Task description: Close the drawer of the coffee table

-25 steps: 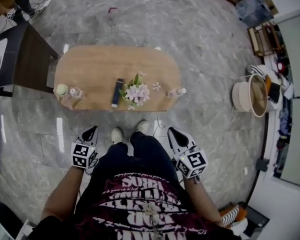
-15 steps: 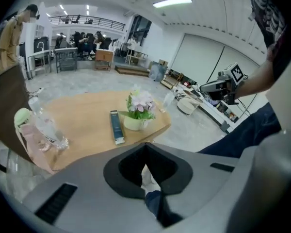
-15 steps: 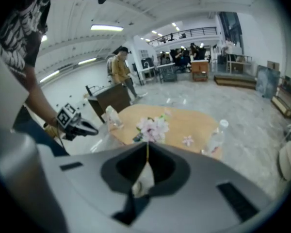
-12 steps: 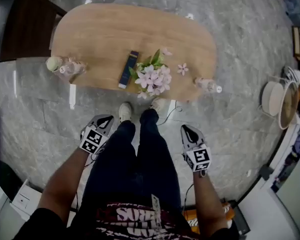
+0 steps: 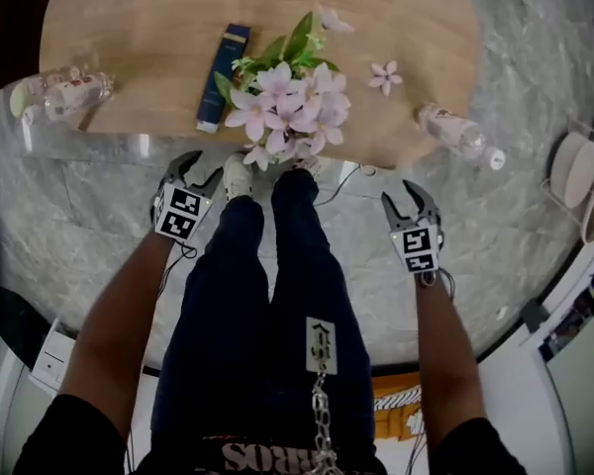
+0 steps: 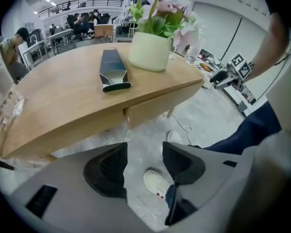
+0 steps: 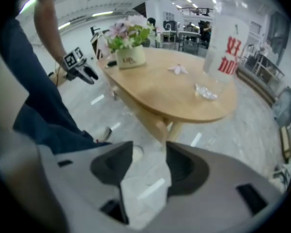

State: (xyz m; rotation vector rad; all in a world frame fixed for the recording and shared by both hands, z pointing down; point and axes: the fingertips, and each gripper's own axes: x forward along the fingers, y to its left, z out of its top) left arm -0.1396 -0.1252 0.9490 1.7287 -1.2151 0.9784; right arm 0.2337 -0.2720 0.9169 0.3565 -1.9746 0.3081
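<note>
The oval wooden coffee table [image 5: 139, 28] fills the top of the head view. Its drawer front [image 6: 153, 106] shows under the tabletop's edge in the left gripper view, standing a little out from the rim. My left gripper [image 5: 191, 169] hangs just short of the table's near edge, left of the person's legs. Its jaws have just been opening and stand open on nothing [image 6: 144, 154]. My right gripper [image 5: 416, 196] is at the right of the legs, also near the edge. Its jaws have likewise just been opening, and only floor shows between them [image 7: 149, 154].
On the table stand a pot of pink flowers [image 5: 287, 107], a dark blue box [image 5: 223, 62] and a plastic bottle at each end [image 5: 455, 132] [image 5: 59, 92]. The person's shoes [image 5: 238, 176] are against the table's edge. A table leg [image 7: 172, 125] is ahead of the right gripper.
Both grippers have dropped and moved toward the table's near edge. Both pairs of jaws were shut before and now stand open. The head view has tipped closer over the table.
</note>
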